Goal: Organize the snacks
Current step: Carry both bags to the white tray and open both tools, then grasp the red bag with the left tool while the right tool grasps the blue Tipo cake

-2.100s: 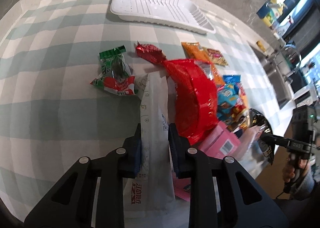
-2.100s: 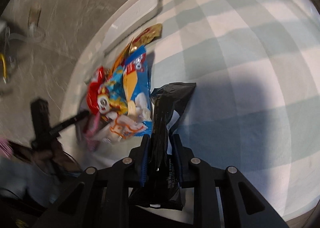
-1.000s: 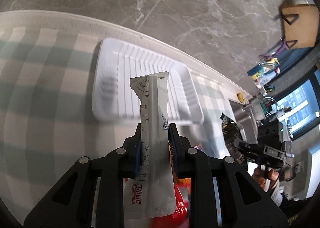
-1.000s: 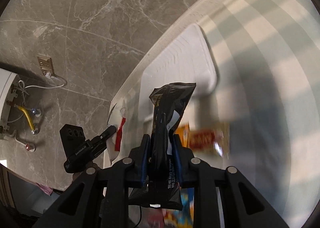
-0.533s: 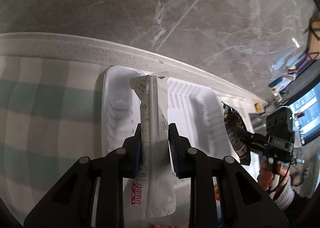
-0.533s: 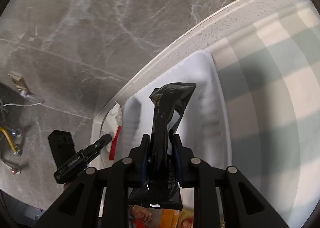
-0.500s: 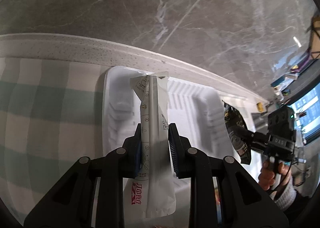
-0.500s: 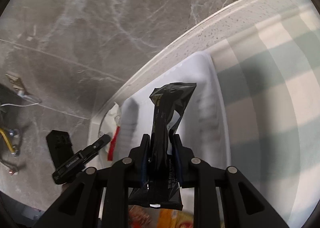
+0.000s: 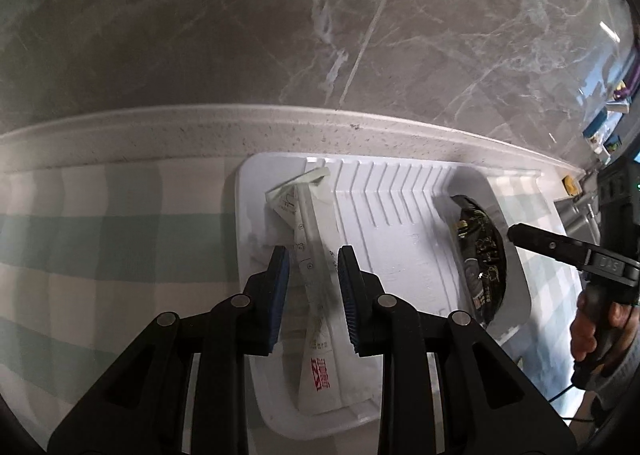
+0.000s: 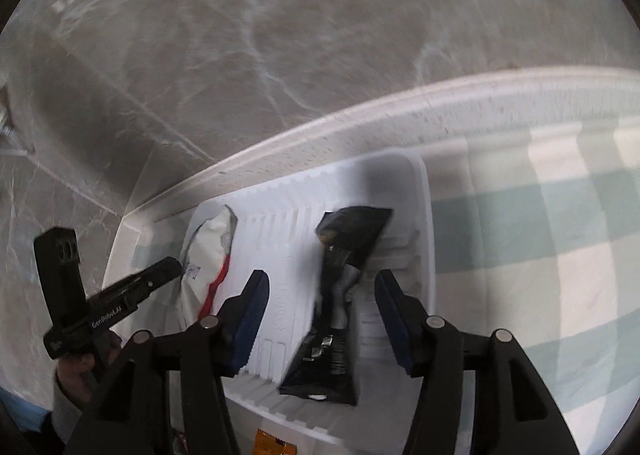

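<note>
A white ribbed tray lies at the table's far edge, against the wall. My left gripper hangs over its left end. Its jaws stand only slightly apart around a white snack packet, which has sagged into the tray. A sliver of tray shows beside the left pad. My right gripper is over the tray's right end and its jaws are opening wide. A black snack packet lies loose in the tray between them, touched by neither pad. The left wrist view shows the black packet beside the right gripper.
A grey marble wall rises right behind the tray. A green and white checked cloth covers the table on both sides. An orange snack packet peeks out just before the tray. A person's hand holds the right gripper.
Both grippers came from the snack pile to the tray and sank over it. The right jaws opened and the black packet dropped in. The white packet slid down and tilted between the left pads.
</note>
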Demonstrator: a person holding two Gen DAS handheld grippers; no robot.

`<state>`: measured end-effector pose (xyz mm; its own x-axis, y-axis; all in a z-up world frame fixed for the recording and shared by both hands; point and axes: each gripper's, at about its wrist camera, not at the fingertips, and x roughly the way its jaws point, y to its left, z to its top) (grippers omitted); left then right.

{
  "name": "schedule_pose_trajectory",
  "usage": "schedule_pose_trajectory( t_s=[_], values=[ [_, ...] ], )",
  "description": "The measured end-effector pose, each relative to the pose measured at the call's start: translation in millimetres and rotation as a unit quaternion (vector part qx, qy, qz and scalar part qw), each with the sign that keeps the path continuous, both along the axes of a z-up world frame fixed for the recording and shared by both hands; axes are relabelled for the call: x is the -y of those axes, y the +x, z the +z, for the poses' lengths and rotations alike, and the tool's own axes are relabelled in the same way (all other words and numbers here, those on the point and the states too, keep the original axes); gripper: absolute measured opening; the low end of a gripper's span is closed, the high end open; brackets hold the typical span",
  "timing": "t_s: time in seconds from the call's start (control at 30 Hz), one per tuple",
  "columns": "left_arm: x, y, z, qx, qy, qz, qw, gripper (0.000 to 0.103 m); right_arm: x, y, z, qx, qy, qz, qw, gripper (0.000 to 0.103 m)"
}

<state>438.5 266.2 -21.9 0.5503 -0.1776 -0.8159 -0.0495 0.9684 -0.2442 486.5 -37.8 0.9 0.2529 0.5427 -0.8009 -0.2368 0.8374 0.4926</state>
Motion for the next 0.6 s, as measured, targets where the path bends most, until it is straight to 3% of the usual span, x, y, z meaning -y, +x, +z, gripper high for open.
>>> schedule_pose_trajectory(
  t_s=[0.27,0.37,0.6],
  values=[
    [9,-52,27,0.027,0.005,0.004,0.9996,0.031,4,-45,47,0.06,-0.022,0.032,0.997,0.066],
    [11,-80,41,0.032,-0.002,0.003,0.9995,0.044,7,-70,59,0.07,-0.03,0.041,0.996,0.066],
    [36,-146,53,0.022,-0.02,-0.027,0.9992,0.044,16,-139,74,0.07,-0.05,0.054,0.995,0.067]
  ],
)
